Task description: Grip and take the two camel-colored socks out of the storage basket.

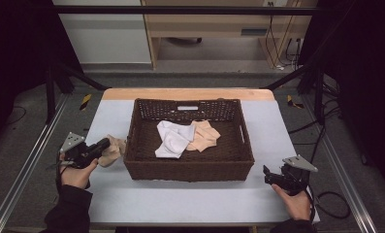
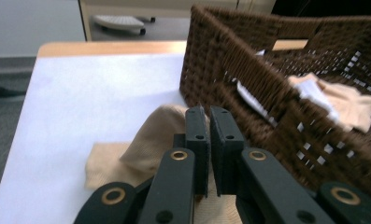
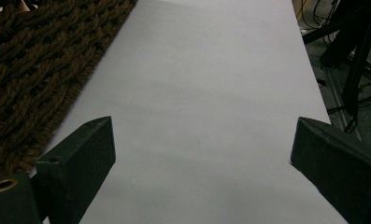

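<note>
A beige cloth (image 1: 113, 149) lies bunched on the white table just left of a dark woven basket (image 1: 190, 170). My left gripper (image 1: 105, 143) is at that cloth. In the left gripper view its jaws stand nearly together at the left gripper (image 2: 208, 114), with a fold of the beige cloth (image 2: 150, 140) pulled up into a peak at the tips. Inside the basket lie a white cloth (image 1: 173, 138) and a peach cloth (image 1: 204, 136). My right gripper (image 1: 266, 172) is low over the table right of the basket, and the right gripper (image 3: 202, 140) stands open with nothing between its jaws.
The basket wall (image 2: 230, 60) rises close on the right of the left gripper, and the basket's side (image 3: 29, 60) lies left of the right gripper. The table edge (image 1: 301, 160) is close to the right hand. Metal rails and cables run along both sides on the floor.
</note>
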